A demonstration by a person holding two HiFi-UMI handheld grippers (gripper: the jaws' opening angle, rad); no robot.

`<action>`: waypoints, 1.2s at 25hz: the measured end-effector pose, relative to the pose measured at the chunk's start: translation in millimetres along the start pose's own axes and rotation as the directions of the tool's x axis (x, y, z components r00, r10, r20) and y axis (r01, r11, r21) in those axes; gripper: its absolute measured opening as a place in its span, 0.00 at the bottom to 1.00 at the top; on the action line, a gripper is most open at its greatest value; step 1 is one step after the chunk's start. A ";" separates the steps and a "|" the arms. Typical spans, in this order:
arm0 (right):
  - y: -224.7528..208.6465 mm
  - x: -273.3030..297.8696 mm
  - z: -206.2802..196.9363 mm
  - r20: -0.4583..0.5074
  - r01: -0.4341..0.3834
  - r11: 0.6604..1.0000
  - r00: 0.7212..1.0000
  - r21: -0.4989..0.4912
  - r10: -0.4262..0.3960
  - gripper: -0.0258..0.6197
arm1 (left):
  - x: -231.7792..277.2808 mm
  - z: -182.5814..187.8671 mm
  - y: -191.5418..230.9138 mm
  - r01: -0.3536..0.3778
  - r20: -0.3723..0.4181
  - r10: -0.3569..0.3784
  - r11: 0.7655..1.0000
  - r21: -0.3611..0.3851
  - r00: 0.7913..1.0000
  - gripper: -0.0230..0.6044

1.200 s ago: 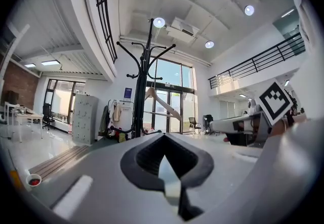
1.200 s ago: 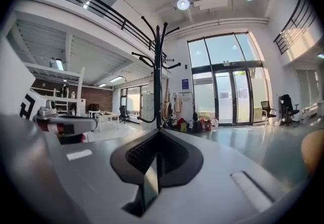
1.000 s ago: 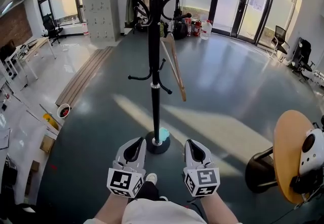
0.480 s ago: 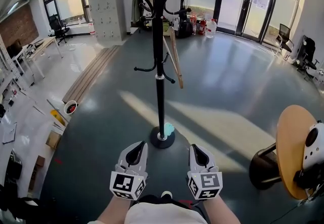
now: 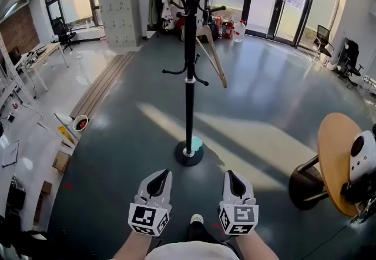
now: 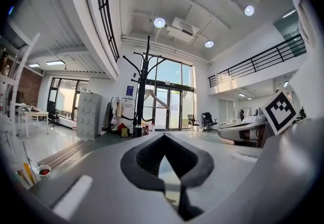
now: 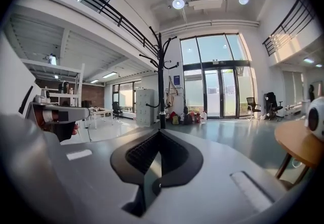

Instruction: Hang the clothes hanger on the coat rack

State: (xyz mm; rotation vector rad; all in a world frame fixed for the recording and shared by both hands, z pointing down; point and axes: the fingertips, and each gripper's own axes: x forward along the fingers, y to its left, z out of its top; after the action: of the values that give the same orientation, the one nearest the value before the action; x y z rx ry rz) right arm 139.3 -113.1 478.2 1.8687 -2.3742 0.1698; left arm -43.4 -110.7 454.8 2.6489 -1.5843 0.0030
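A tall black coat rack (image 5: 190, 71) stands on a round base in the middle of the floor, straight ahead of me. A pale wooden clothes hanger (image 5: 215, 58) hangs from one of its upper arms, tilted down to the right. The rack (image 6: 143, 86) and the hanger (image 6: 153, 97) also show far off in the left gripper view, and the rack (image 7: 161, 81) in the right gripper view. My left gripper (image 5: 160, 174) and right gripper (image 5: 232, 174) are held low, side by side, well short of the base. Both are shut with nothing in them.
A round wooden stool (image 5: 333, 174) with a white device (image 5: 361, 166) stands at the right. Long planks (image 5: 101, 85) lie on the floor at the left, near a grey locker cabinet (image 5: 120, 12). Bottles and bags (image 5: 230, 29) sit by the glass doors behind the rack.
The view has drawn back from the rack, whose base now lies farther from both grippers. The grippers stay shut and empty. The hanger on the rack has swung a little.
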 end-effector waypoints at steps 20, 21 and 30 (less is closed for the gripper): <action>80.0 -118.7 -22.1 -0.017 0.005 0.999 1.000 0.042 -0.004 0.08 | -135.0 -0.5 -18.1 0.033 0.015 -0.033 0.999 -0.009 0.999 0.04; 81.3 -121.3 -22.5 -0.017 0.000 0.999 1.000 0.044 0.000 0.08 | -137.9 1.0 -19.3 0.030 0.018 -0.030 1.000 -0.007 0.999 0.04; 86.5 -138.1 -20.2 -0.016 -0.050 0.999 0.999 0.008 0.050 0.08 | -152.9 8.4 -38.9 0.021 0.034 -0.021 1.000 0.003 0.999 0.04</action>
State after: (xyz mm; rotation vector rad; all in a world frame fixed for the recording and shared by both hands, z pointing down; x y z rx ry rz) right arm 87.8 42.8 474.7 1.8059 -2.4144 0.1979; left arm -81.7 41.9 440.0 2.6813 -1.5677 -0.0407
